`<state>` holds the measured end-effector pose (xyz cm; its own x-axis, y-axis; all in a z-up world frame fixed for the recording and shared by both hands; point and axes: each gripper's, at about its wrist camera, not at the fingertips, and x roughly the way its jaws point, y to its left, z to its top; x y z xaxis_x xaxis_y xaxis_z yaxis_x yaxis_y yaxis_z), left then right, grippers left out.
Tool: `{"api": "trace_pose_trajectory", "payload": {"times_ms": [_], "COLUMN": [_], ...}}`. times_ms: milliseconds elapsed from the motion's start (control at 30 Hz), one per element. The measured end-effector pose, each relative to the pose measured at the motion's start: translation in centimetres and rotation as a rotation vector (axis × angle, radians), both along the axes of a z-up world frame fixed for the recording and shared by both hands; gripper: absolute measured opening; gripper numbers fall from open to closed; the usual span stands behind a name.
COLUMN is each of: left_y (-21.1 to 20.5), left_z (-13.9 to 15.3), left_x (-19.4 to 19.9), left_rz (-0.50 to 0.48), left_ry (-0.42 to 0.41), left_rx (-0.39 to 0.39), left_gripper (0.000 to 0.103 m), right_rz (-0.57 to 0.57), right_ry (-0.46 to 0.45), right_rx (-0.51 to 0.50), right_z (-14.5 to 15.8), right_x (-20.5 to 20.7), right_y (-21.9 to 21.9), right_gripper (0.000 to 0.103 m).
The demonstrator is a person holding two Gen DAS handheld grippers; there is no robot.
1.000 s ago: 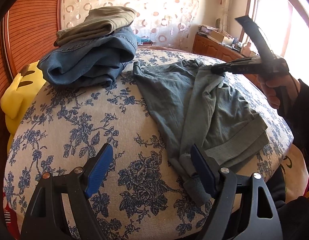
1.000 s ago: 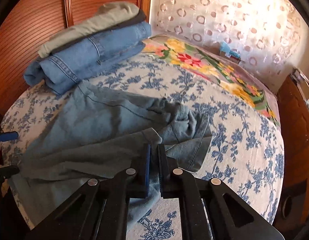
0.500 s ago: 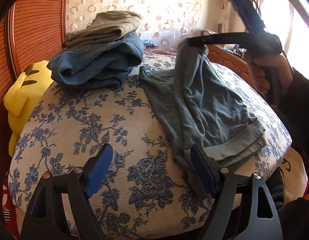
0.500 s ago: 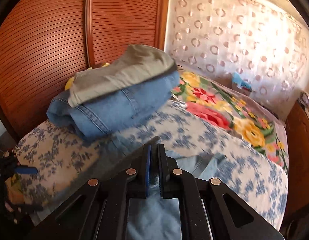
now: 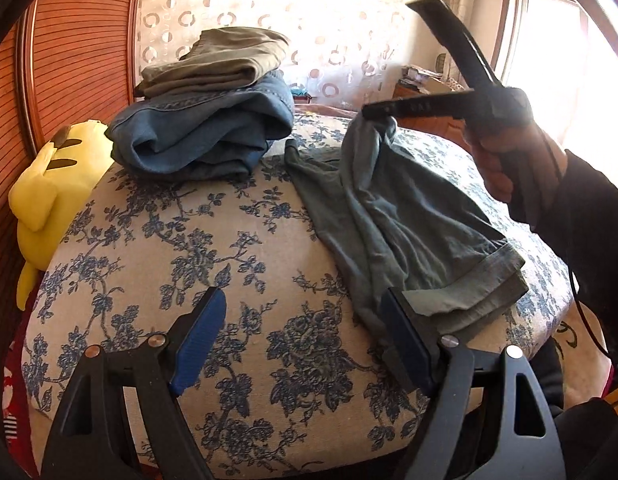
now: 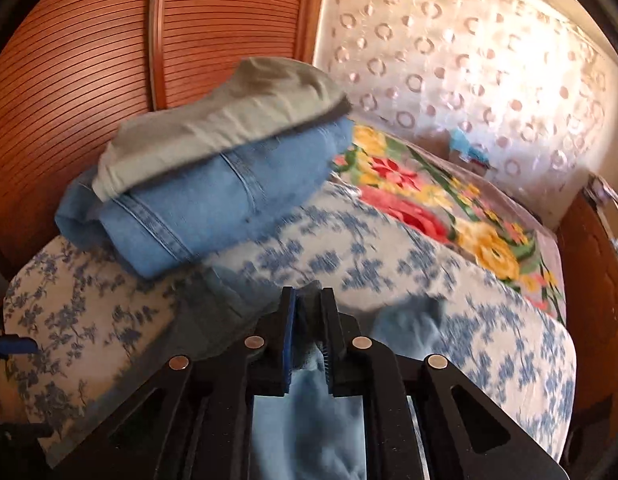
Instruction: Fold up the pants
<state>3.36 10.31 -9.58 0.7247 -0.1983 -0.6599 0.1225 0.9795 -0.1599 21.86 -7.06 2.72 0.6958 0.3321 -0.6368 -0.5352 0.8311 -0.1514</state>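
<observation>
Right hand-held gripper (image 5: 379, 114) had a bunched corner of the grey-green pants (image 5: 405, 232) between its jaws, center-right of frame; jaws were opening. Left hand-held gripper (image 5: 305, 336) was released, empty. Risk: limp, thin cloth drops unevenly, skewing the fold. Bed (image 5: 213, 240) was soft, floral.

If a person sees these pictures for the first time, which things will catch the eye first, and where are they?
The grey-green pants stand out first: one end hangs from the right gripper above the floral bed cover, with cloth between its opening jaws. Behind sits a stack of folded clothes; a yellow plush toy lies at the bed's left edge.
</observation>
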Motion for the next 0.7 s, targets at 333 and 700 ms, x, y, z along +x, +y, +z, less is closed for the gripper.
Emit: {"api": "trace_pose_trajectory", "payload": {"times_ms": [333,700], "left_y": [-2.5,-4.5], "left_z": [0.7,0.3], "left_x": [0.4,0.4], "left_rz": [-0.082,-0.143], "left_ry": [-0.018,0.009], "left_rx": [-0.015,-0.005], "left_gripper": [0.069,0.041], "right_rz": [-0.047,-0.137], "right_ry": [-0.008,0.062], "right_rx": [0.085,0.121], "right_z": [-0.5,-2.9], "right_x": [-6.9,-11.5], "right_y": [-5.2,-8.6], "right_gripper": [0.041,0.041]}}
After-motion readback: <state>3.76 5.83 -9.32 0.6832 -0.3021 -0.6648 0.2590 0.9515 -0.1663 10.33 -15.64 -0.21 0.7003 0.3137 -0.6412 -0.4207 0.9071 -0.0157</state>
